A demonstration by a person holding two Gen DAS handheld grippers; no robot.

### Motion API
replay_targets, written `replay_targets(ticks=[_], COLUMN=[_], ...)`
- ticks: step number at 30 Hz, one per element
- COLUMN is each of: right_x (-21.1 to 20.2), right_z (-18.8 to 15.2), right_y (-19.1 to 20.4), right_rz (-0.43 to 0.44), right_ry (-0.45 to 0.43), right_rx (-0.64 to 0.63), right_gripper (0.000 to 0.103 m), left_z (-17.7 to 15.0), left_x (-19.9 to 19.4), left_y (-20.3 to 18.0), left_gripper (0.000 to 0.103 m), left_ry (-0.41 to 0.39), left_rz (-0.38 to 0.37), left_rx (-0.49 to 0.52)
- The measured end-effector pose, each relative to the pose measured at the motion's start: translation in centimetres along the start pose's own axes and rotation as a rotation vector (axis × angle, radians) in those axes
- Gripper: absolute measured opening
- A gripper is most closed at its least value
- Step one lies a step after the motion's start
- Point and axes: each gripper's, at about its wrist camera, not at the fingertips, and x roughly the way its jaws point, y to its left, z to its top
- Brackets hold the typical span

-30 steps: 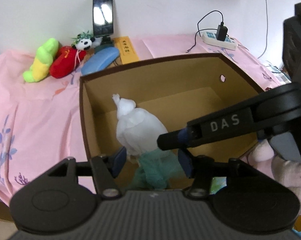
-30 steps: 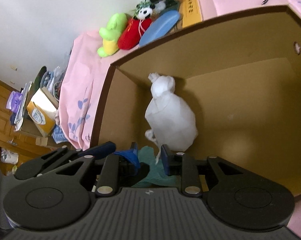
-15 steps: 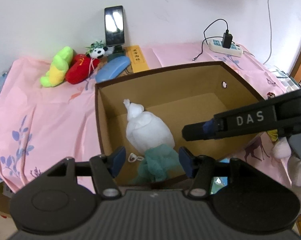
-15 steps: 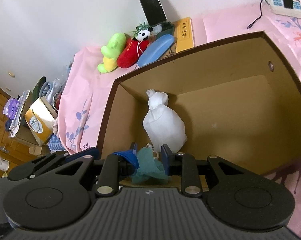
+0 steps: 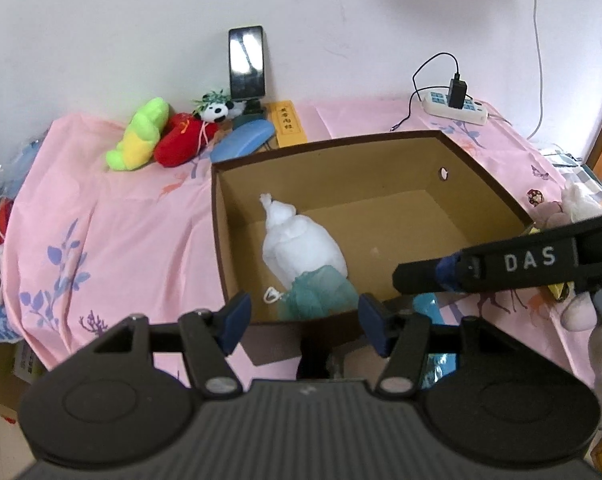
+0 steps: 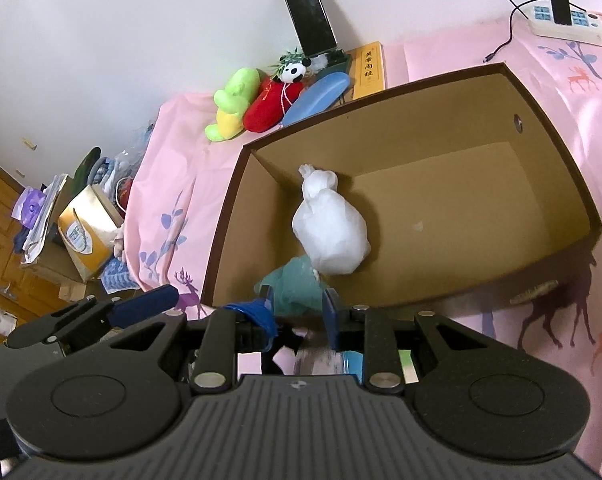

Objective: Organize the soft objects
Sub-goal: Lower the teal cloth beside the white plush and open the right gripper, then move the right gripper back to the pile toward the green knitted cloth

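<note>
A brown cardboard box (image 5: 381, 148) (image 6: 549, 128) stands on the pink cloth. In it lie a white soft bundle (image 5: 301, 244) (image 6: 333, 236) and a teal mesh puff (image 5: 321, 292) (image 6: 297, 284) at the near wall. My left gripper (image 5: 301, 316) is open and empty, above the box's near edge. My right gripper (image 6: 299, 312) is narrowly open just in front of the puff and holds nothing; its finger marked DAS (image 5: 501, 264) crosses the left wrist view. A green-yellow plush (image 5: 141, 136), a red plush (image 5: 185, 140) and a small panda (image 5: 217, 110) lie at the back left.
A phone on a stand (image 5: 247, 64), a blue case (image 5: 243, 142), a yellow box (image 5: 289, 122) and a power strip (image 5: 455, 104) stand by the wall. Pale pink plush (image 5: 581, 308) lies right of the box. Clutter and a tissue box (image 6: 85, 236) sit left of the bed.
Both grippers have pulled back and up from the box. The teal puff, earlier between my right fingers, now lies in the box by the white bundle.
</note>
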Motion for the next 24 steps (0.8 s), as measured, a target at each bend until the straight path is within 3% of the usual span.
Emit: replay_targets(ticks=[24], right_x=[-1.7], right_z=[-4.8], right_y=[-0.7], right_rz=[0.016], right_ry=[0.067], right_rx=[0.023], right_gripper=[0.009], left_z=[-5.3], left_x=[-1.3], left_y=[0.3], left_gripper=[0.061], left_ry=[0.101], left_rz=[-0.006], left_rx=[-0.063])
